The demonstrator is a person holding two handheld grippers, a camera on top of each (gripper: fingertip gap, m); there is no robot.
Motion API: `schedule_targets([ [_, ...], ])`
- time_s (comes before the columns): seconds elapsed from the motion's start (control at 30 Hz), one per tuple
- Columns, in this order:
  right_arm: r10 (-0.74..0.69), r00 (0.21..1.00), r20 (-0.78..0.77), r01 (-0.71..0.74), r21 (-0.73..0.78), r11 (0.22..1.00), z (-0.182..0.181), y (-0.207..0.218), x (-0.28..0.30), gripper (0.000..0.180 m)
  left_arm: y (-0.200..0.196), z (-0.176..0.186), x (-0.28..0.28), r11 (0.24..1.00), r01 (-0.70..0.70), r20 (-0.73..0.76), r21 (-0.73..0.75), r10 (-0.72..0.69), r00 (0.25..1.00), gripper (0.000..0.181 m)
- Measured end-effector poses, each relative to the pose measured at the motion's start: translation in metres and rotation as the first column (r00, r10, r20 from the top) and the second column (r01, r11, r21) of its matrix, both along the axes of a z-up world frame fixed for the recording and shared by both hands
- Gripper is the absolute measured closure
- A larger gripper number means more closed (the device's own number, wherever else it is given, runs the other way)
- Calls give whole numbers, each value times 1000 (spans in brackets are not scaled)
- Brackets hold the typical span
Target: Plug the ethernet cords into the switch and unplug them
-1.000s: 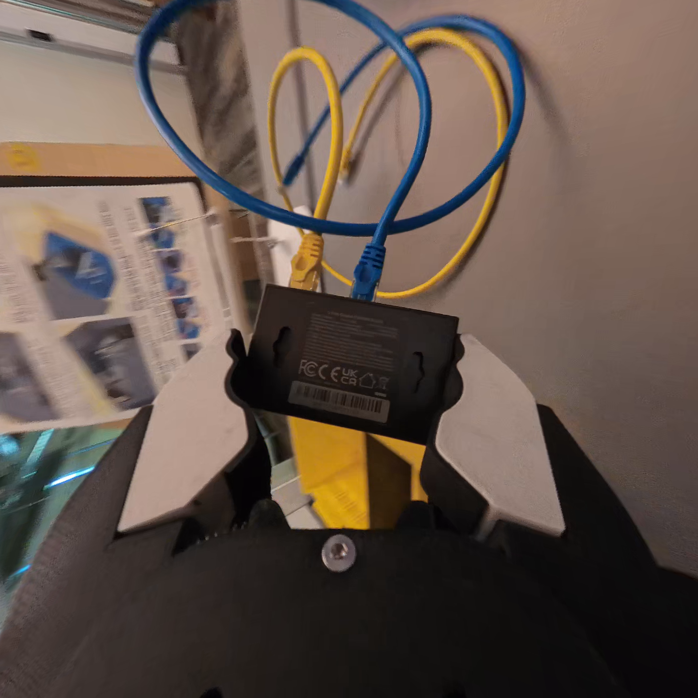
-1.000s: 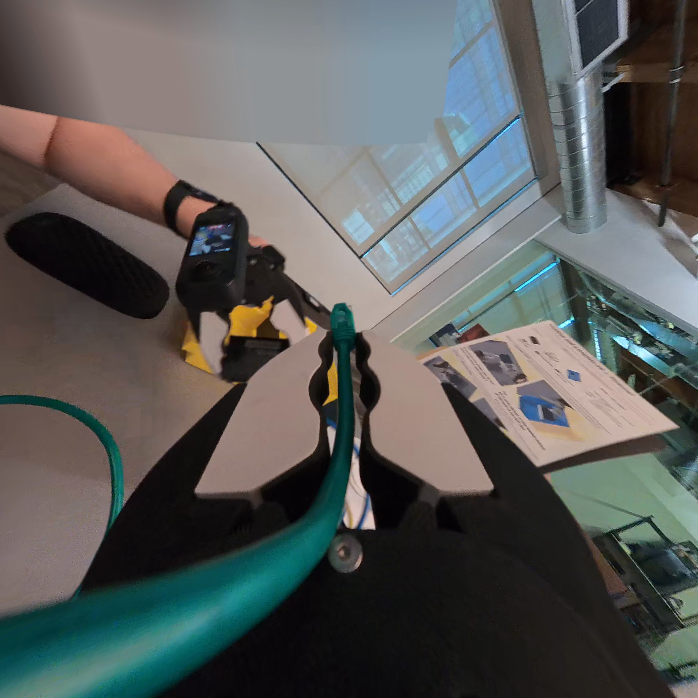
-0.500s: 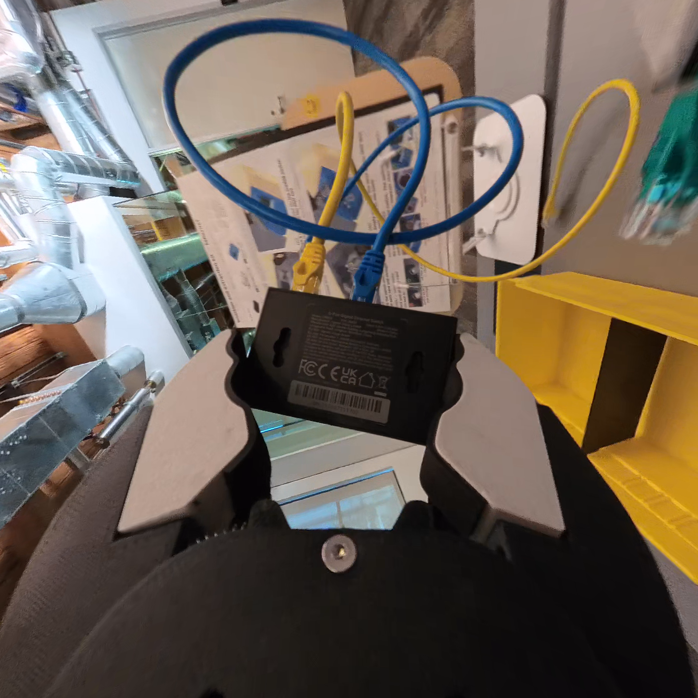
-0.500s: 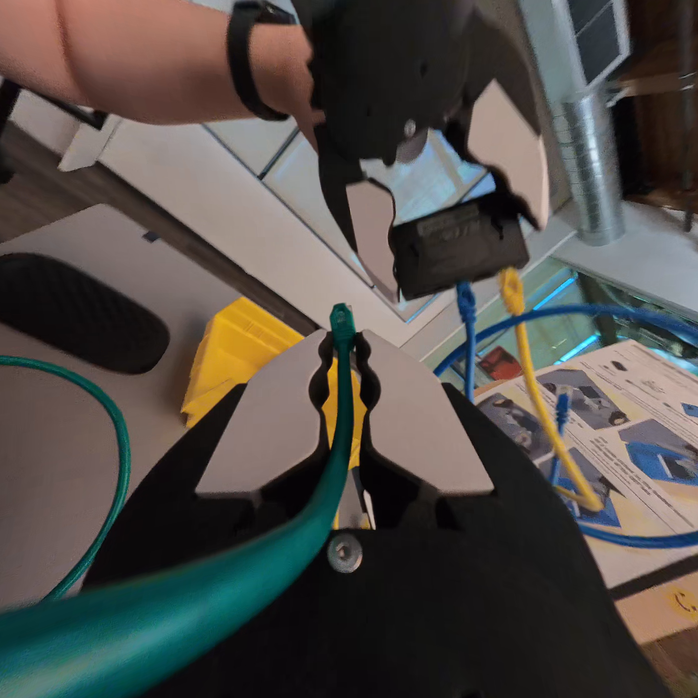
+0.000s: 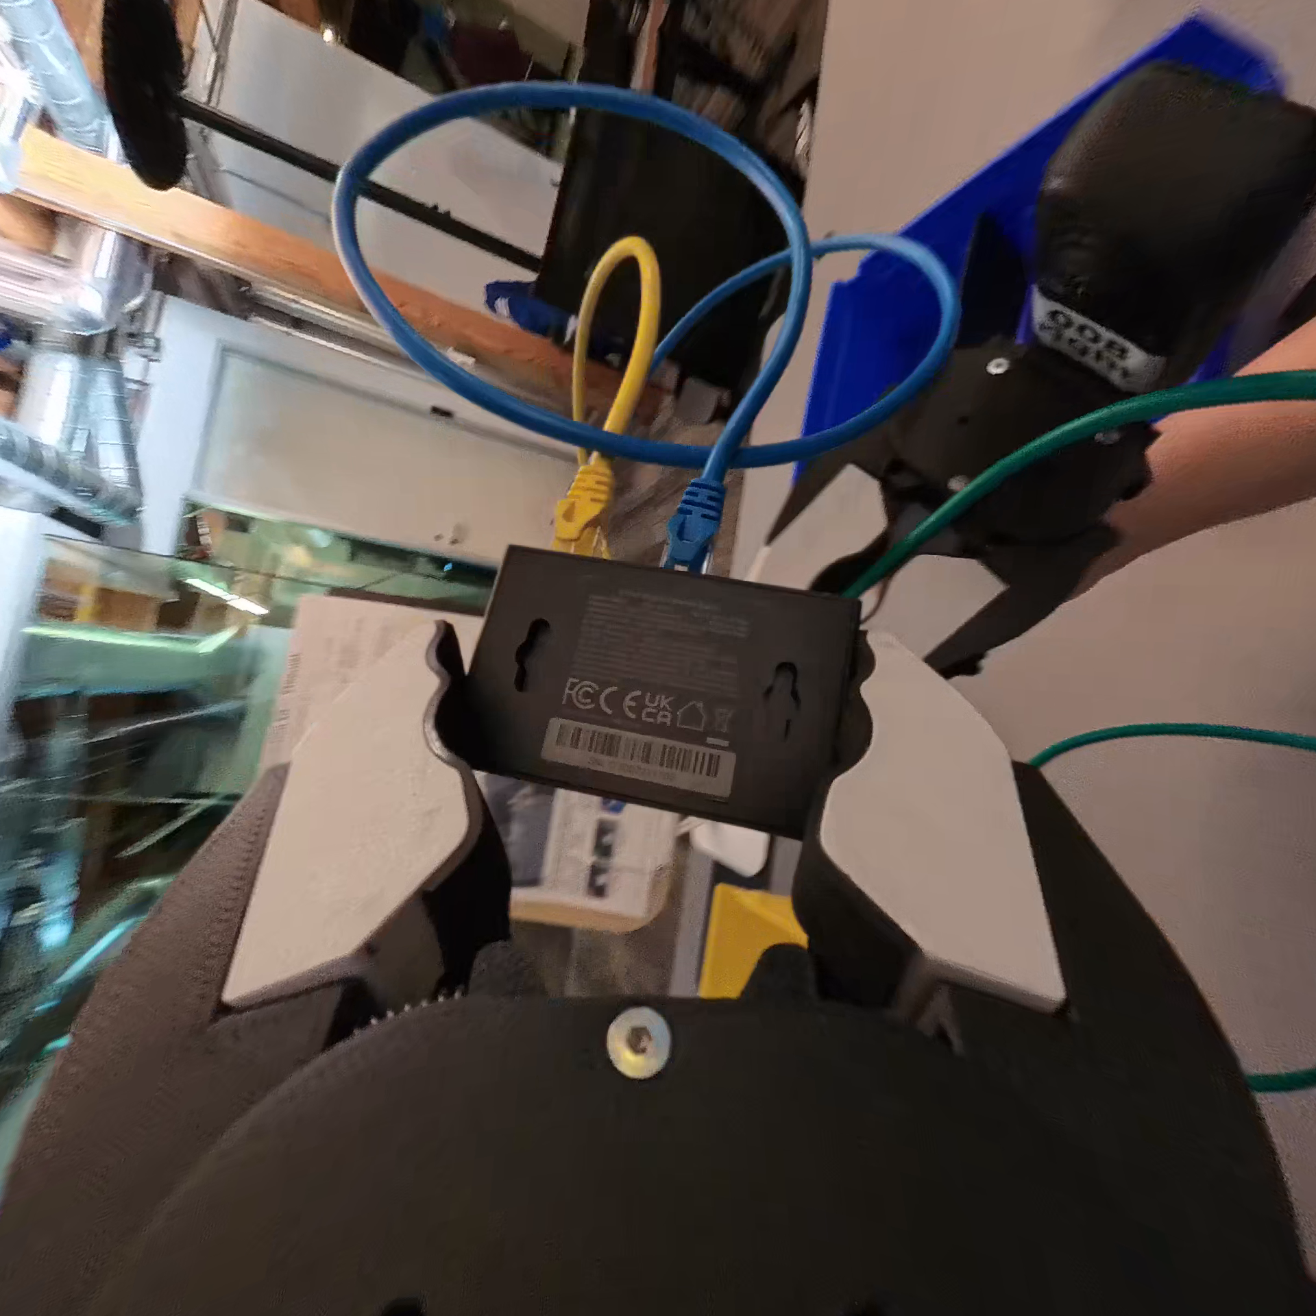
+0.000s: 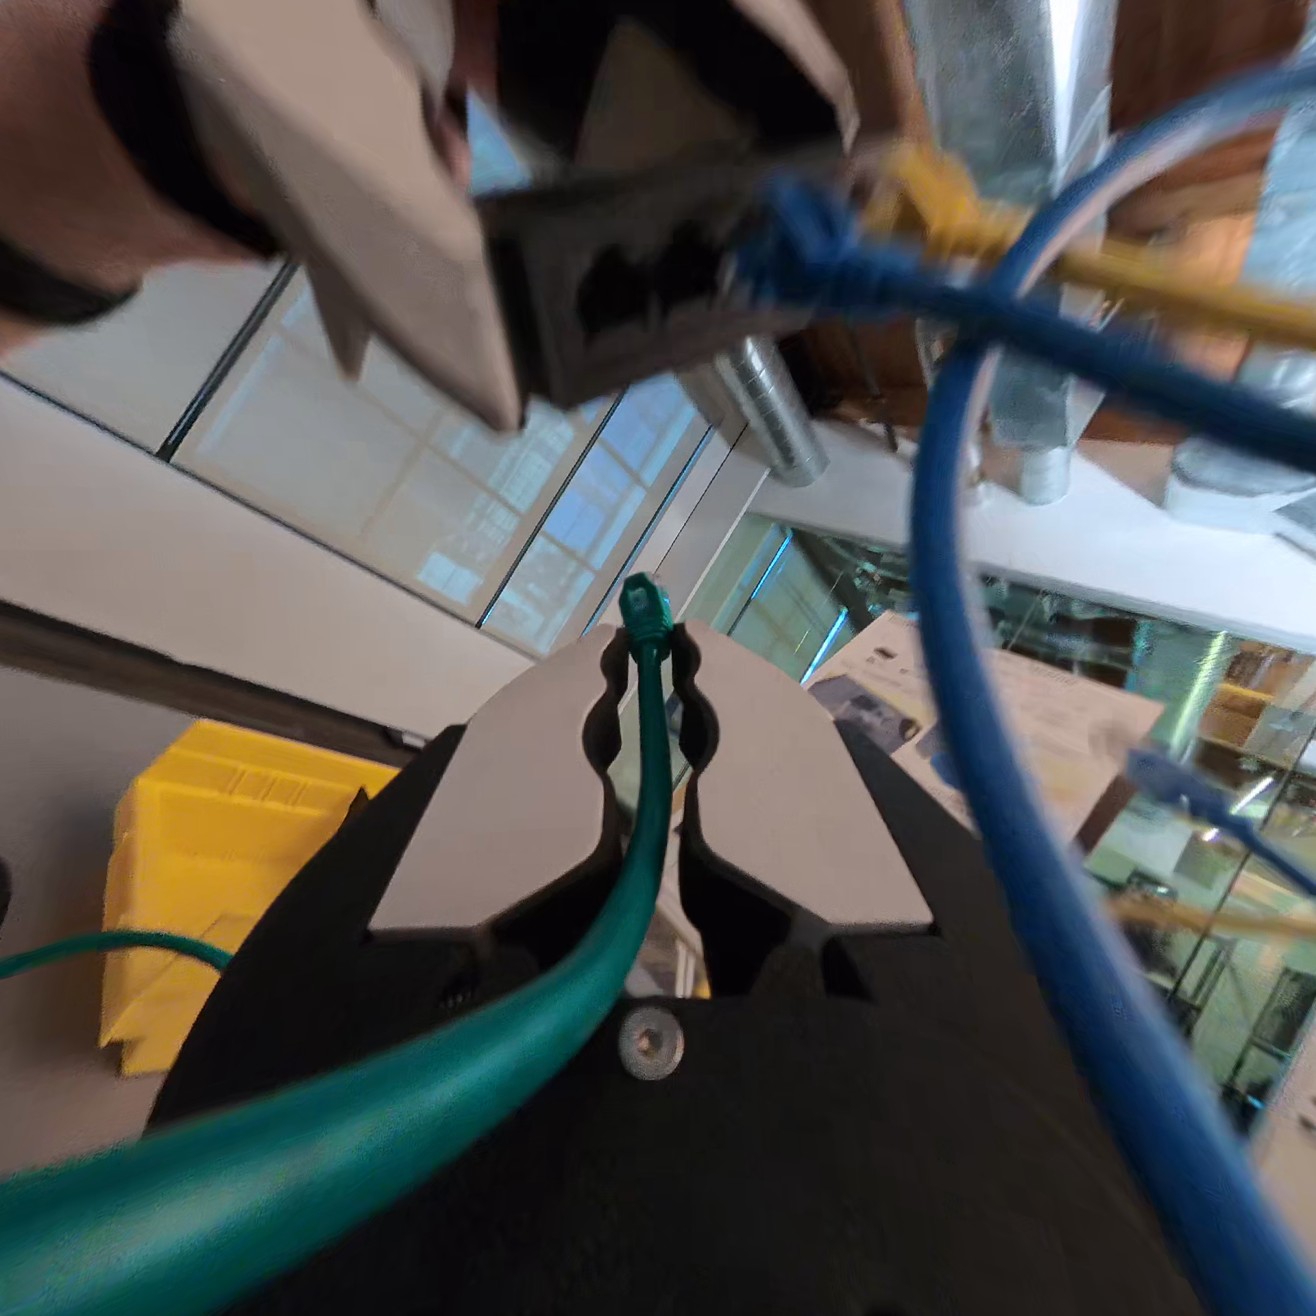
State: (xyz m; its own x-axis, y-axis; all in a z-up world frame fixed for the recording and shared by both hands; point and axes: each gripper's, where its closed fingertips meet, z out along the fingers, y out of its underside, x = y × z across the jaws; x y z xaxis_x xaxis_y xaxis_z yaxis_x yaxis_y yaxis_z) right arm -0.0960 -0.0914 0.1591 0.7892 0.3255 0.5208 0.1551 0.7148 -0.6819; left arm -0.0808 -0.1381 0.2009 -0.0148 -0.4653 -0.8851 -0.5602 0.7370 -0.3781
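Note:
My left gripper (image 5: pixel 651 687) is shut on the black switch (image 5: pixel 662 683), held up in the air with its labelled underside facing the camera. A yellow cord (image 5: pixel 585 498) and a blue cord (image 5: pixel 694 513) are plugged into its far edge. My right gripper (image 6: pixel 648 641) is shut on the green cord (image 6: pixel 644 769), its plug (image 6: pixel 644 605) sticking out past the fingertips. In the right wrist view the switch (image 6: pixel 627 292) hangs above the plug, empty ports facing me, apart from the plug. The right gripper (image 5: pixel 997 456) also shows behind the switch in the left wrist view.
A yellow bin (image 6: pixel 213 876) sits on the grey table (image 6: pixel 43 1068) at lower left. A blue bin (image 5: pixel 918 320) stands on the table behind the right gripper. The blue cord's loop (image 6: pixel 997 783) hangs close to the right of my right gripper. A printed sheet (image 6: pixel 1025 719) lies beyond. Across from one pair of fingers to the other is roughly 7 centimeters.
The left gripper has lifted and swung the switch up, bringing it close above the right gripper. The right gripper has kept hold of the green cord, and its plug now points toward the ports.

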Motion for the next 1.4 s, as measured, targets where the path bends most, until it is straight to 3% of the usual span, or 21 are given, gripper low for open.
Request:
schedule_targets([
  [0.17,9,999,-50,-7,47,999,20,-18,11,168,6,-35,12,965,83,58,-247,-70,996,79],
  [0.27,-23,1000,-9,22,-59,998,11,0,13,168,20,-45,11,928,111,112,-356,-75,991,79],
  [0.43,-12,1000,-20,7,-236,972,-16,30,6,168,43,-70,12,905,97,84,-415,-68,994,79],
  [0.73,34,999,42,-18,-334,942,-45,49,-6,168,58,-101,-1,913,69,-34,-402,-90,995,79],
  [0.9,87,996,-28,-90,-397,913,-54,55,-9,168,61,-108,-7,945,1,-112,-326,-39,993,81],
  [1.03,140,981,-132,-185,-457,870,-62,60,-12,168,61,-104,-9,982,-12,-139,-188,-14,990,101],
  [1.1,139,976,-165,-204,-488,849,-65,64,-13,168,67,-106,-9,996,-36,-161,-77,23,987,124],
  [1.13,142,975,-169,-209,-492,845,-65,63,-14,168,74,-107,-10,998,-70,-164,1,69,984,120],
  [1.23,107,987,-124,-156,-509,847,-68,65,-13,167,93,-116,-12,972,-166,-188,168,197,962,115],
  [1.4,34,997,-72,-67,-535,842,-76,75,-5,169,104,-117,-10,915,-183,-133,359,244,961,131],
])
